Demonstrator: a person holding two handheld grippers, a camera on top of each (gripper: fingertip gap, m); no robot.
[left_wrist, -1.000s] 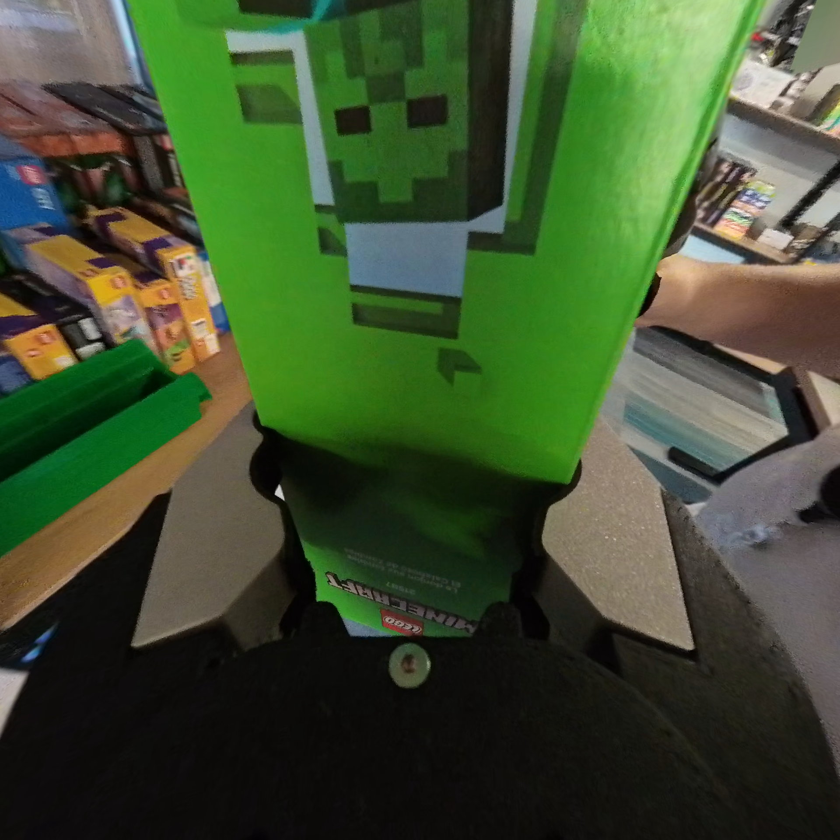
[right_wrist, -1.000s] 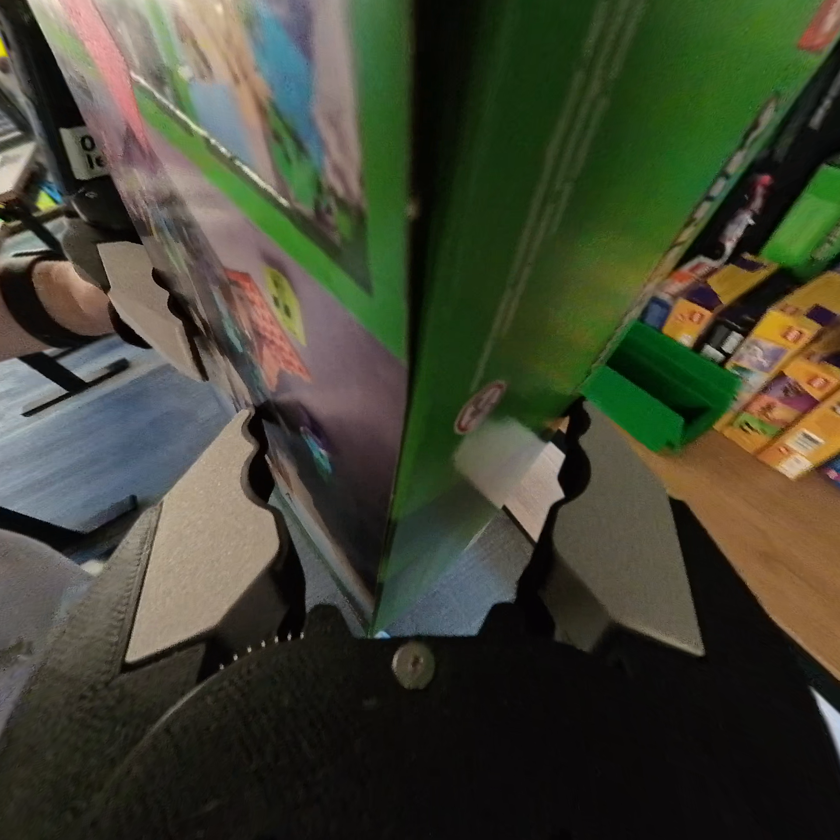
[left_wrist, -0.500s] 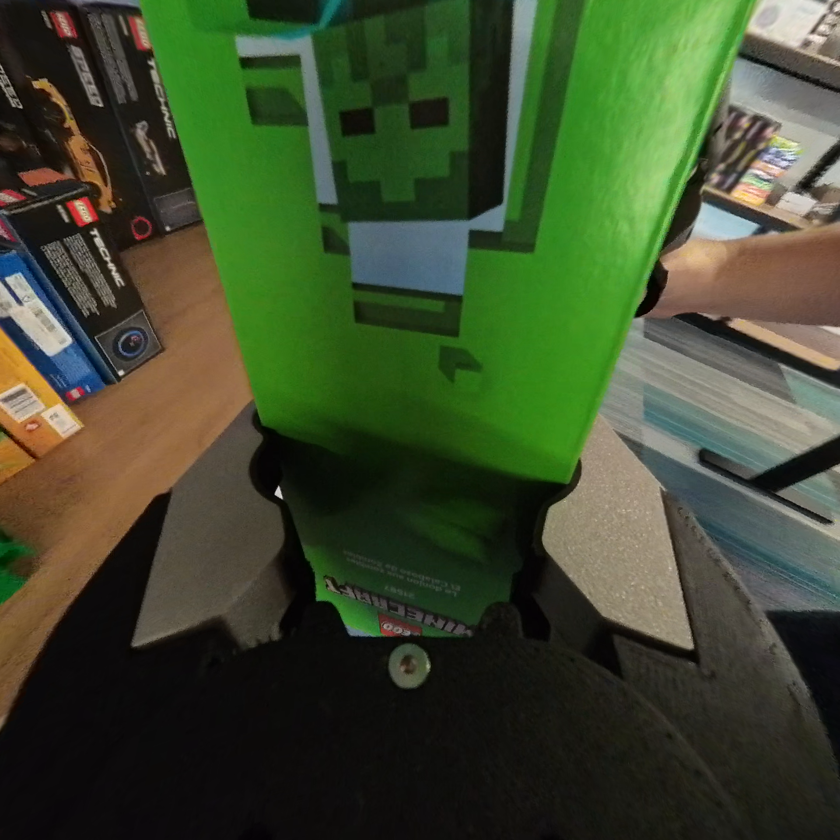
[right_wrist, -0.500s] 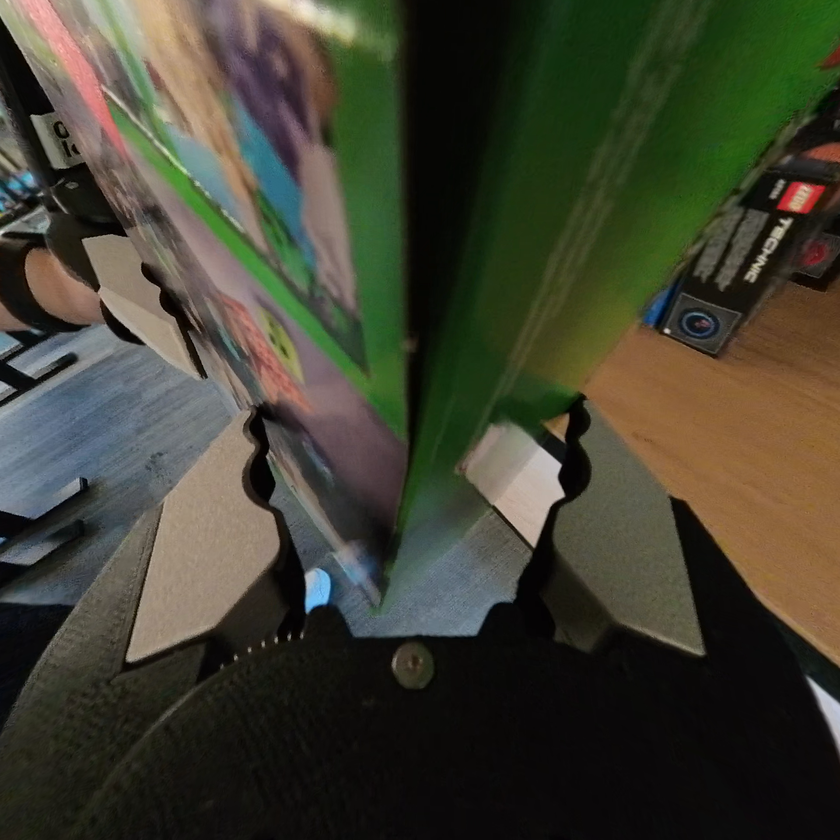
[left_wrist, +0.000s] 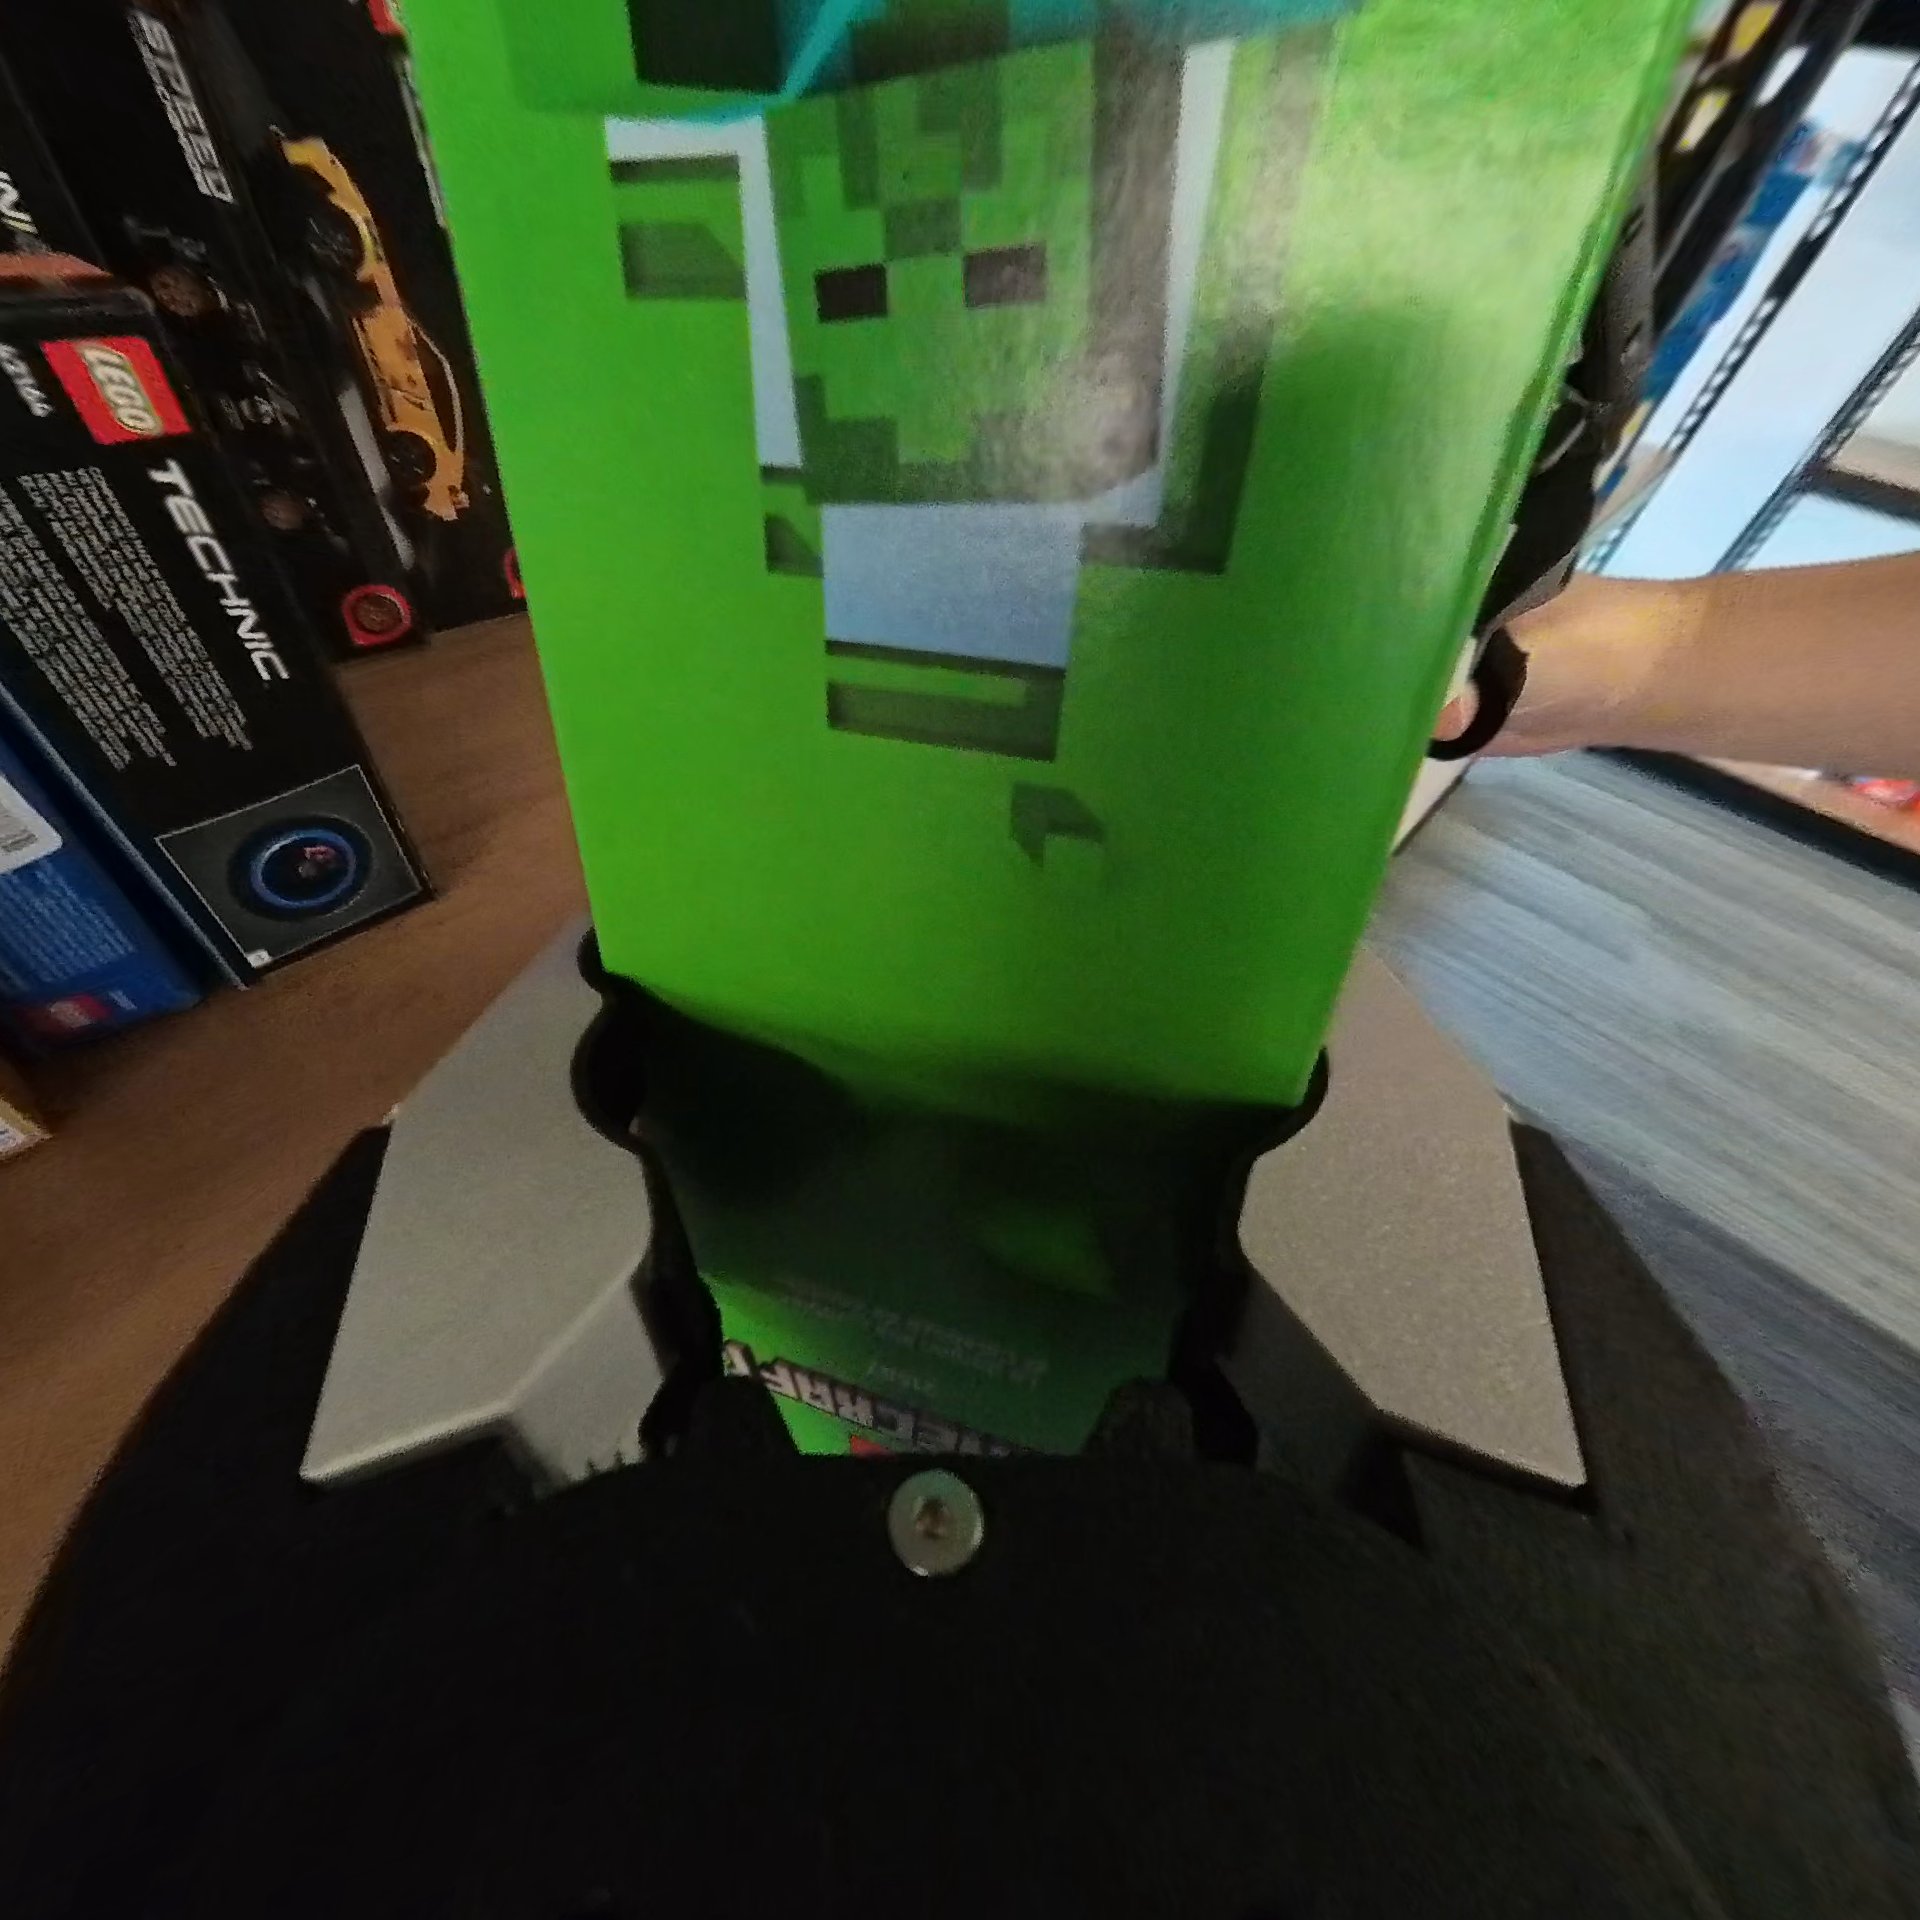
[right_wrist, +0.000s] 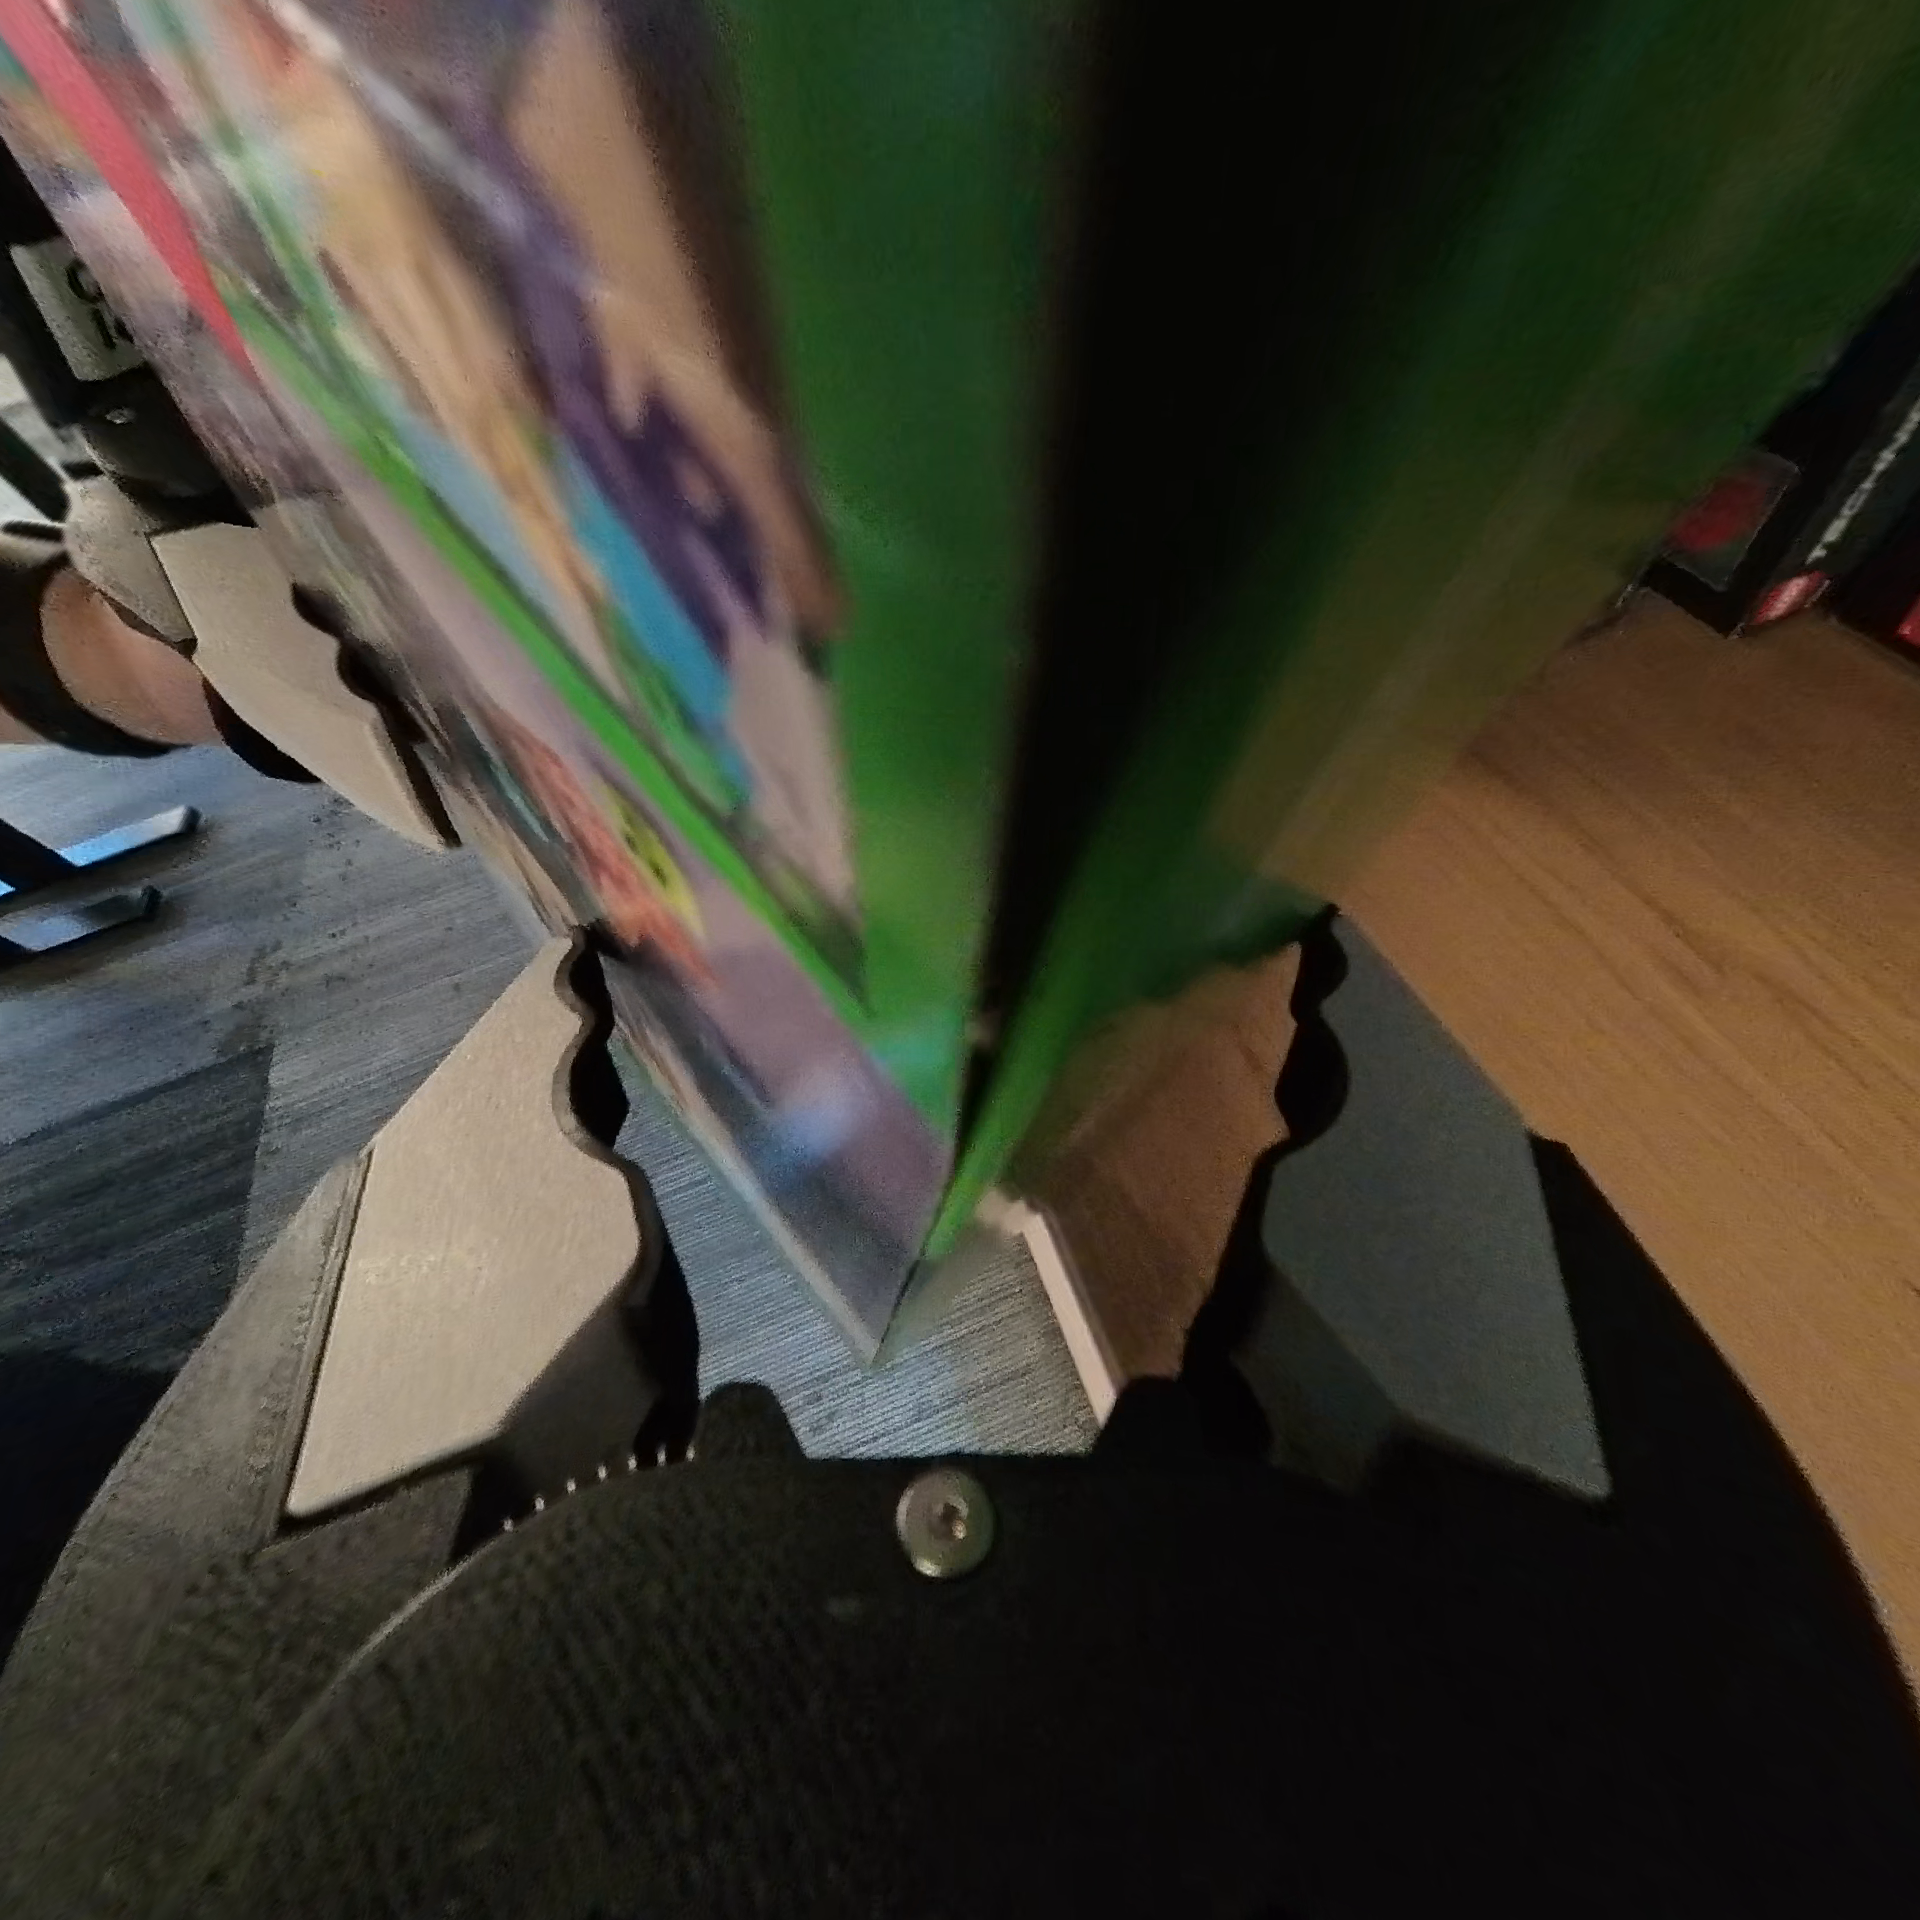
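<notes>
Wooden counter along the left, grey plank floor to the right; metal shelving behind.

Far left on the counter: a row of black boxes standing upright, one showing a yellow car, with a blue box just beside them. All carry printed logos and text panels, not copied here.

Centre: tall green box with a blocky pixel face on its narrow side, carried between both tools. Left hand-held gripper is pinching the narrow side, fingers pressed against both edges. Probably a two-point hold to keep a large, light carton from swinging.

Right: right hand-held gripper straddles the box's lower corner, jaws wide; left finger touches the picture face, the right finger's contact is lost in blur. The box hangs above the counter edge. A person's forearm reaches in at far right.
</notes>
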